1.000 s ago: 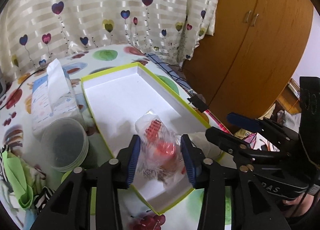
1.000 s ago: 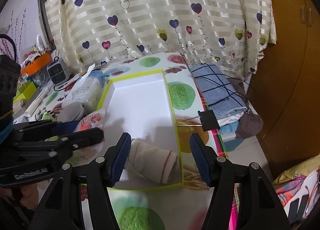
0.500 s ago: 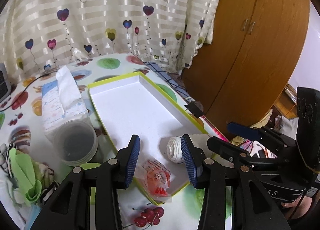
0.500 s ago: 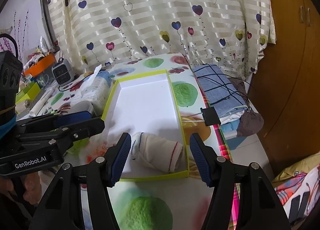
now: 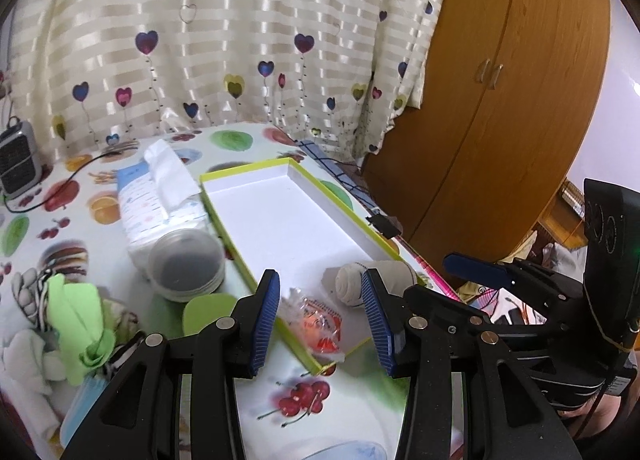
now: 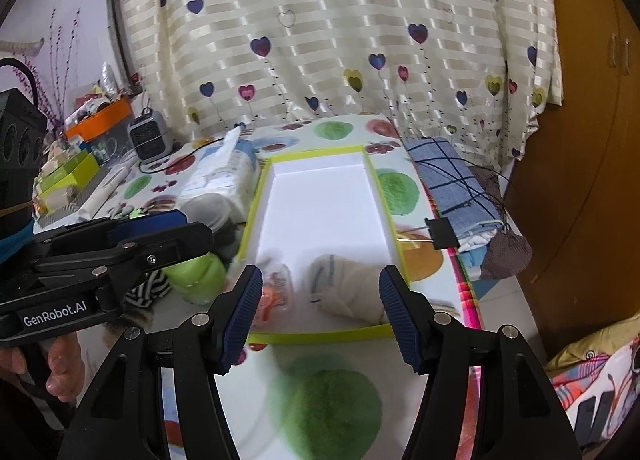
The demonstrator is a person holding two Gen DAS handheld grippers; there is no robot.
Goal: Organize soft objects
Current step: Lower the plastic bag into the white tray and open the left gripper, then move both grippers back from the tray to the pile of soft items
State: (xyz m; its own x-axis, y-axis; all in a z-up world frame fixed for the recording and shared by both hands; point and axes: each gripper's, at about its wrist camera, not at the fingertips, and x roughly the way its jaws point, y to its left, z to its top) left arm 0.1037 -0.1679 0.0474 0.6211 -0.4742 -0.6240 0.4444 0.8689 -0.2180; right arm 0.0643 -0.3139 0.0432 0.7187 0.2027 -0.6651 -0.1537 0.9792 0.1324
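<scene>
while both tools (image 5: 320, 316) (image 6: 320, 316) gape empty, packet (image 5: 318, 324) and sock roll (image 6: 346, 288) crowd the box's (image 5: 248, 172) near rim

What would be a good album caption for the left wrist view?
Open left gripper above a tray holding a snack packet and a rolled sock.

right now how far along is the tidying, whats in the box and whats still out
Done: a rolled sock and a red-and-clear packet lie at the near end of the box. In hand: nothing; the left gripper and right gripper are both open above that end. Left: a pile of cloths, green, striped and white, sits on the table left of the box.
</scene>
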